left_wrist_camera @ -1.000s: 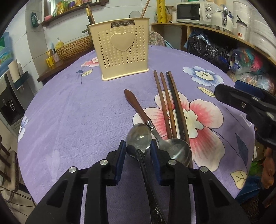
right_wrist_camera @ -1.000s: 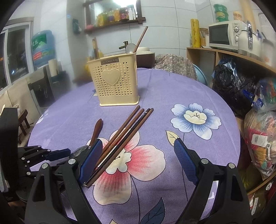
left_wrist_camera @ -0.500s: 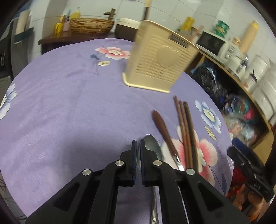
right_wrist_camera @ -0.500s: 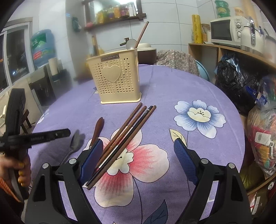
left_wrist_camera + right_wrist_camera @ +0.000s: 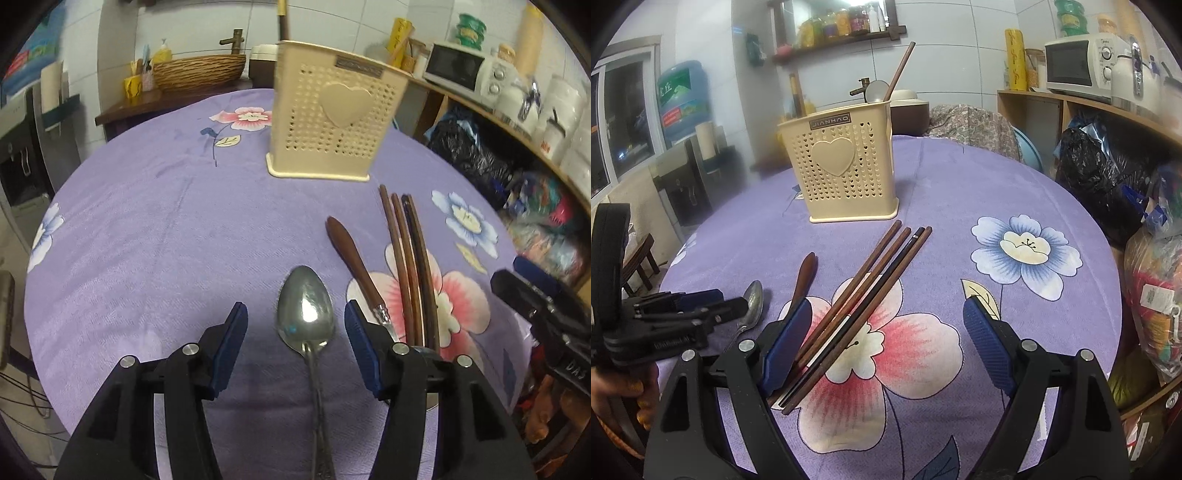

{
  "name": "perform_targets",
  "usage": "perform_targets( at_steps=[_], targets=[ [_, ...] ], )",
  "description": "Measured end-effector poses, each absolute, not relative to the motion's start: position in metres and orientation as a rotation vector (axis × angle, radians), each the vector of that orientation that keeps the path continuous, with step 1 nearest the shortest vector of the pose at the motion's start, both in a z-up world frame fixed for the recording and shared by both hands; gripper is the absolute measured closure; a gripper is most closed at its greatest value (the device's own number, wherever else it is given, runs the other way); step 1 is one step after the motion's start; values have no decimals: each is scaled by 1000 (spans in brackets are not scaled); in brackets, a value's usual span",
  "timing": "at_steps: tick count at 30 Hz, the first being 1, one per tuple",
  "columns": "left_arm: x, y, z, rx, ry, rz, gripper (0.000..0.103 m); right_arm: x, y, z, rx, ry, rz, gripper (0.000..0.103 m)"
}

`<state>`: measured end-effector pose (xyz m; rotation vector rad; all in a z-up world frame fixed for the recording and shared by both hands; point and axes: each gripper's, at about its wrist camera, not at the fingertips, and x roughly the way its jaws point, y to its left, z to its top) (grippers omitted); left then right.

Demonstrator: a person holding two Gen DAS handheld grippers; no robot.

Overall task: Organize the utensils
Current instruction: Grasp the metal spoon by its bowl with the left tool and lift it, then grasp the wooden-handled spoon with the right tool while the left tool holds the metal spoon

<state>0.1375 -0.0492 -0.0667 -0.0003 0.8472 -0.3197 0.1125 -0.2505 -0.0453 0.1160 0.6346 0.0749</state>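
Since half a second earlier, when its pads were pinched together, the left gripper (image 5: 295, 339) has just been opening; its jaws now stand about half apart with the metal spoon (image 5: 306, 314) lying between them, bowl forward, neither pad touching it, so nothing is held. The spoon rests on the purple floral tablecloth (image 5: 147, 240), handle running back under the gripper, probably so it can be regripped on a better line. The right gripper (image 5: 886, 339) hovers wide open and empty over the 4 chopsticks (image 5: 864, 295), its left pad just beside them, likely waiting its turn. Beside the chopsticks lies a wooden-handled utensil (image 5: 354, 258); beyond stands the cream utensil holder (image 5: 328, 114), upright and near enough to reach, already holding a ladle (image 5: 882, 88).
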Motion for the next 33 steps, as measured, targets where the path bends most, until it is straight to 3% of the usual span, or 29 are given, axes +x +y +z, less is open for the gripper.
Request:
perform_targets(
  at_steps=[6,11,18,25,33],
  targets=[
    [145,-66,-78,49,874,-275,50,110,-256,-46,127,635,66,19],
    [152,-67,-77,68,864,-244,65,109,-257,-46,125,636,63,19],
    [153,-62,-64,39,825,-273,65,119,-249,-45,110,653,94,19],
    [159,-37,-9,-57,691,-310,65,146,-221,-40,79,690,192,20],
    [159,-19,12,-89,620,-295,65,190,-174,-49,1,809,290,34]
  ],
)
